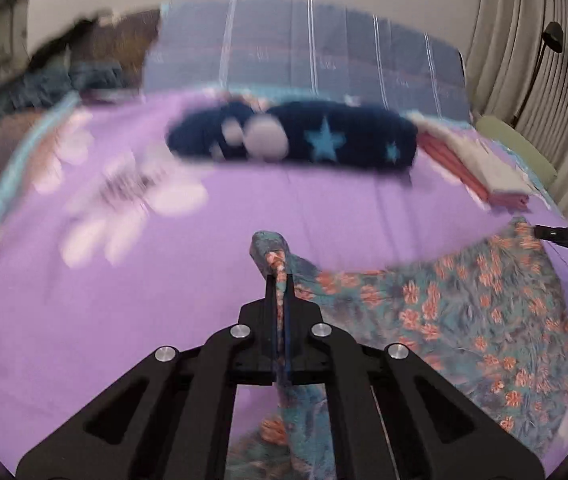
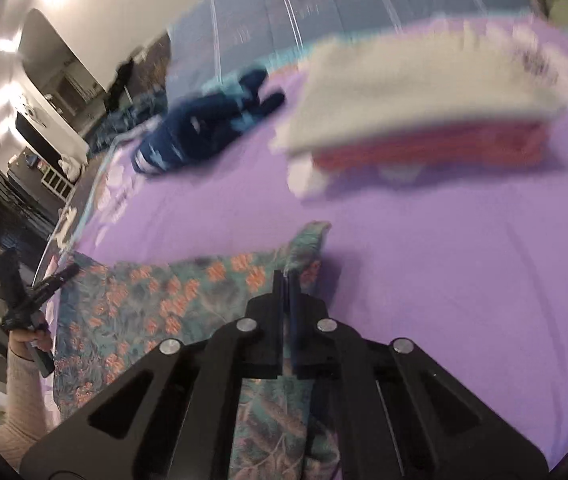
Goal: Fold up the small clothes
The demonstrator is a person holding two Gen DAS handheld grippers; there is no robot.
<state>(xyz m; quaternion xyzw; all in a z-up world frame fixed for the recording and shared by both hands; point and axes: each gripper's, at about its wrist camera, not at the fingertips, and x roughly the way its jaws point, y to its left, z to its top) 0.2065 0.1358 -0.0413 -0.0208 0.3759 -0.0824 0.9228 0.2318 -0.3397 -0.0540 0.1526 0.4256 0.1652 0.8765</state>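
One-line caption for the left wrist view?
Left tool shut on teal floral cloth over purple bedsheet.

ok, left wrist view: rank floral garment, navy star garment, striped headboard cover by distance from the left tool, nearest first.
1. Floral garment: pinched in the left tool, spreading to its right.
2. Navy star garment: ahead, mid-bed on the purple sheet.
3. Striped headboard cover: farthest, at the bed's far end.

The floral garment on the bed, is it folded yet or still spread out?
Spread out, not folded: the floral garment stretches between the left gripper and right gripper, each shut on a corner.
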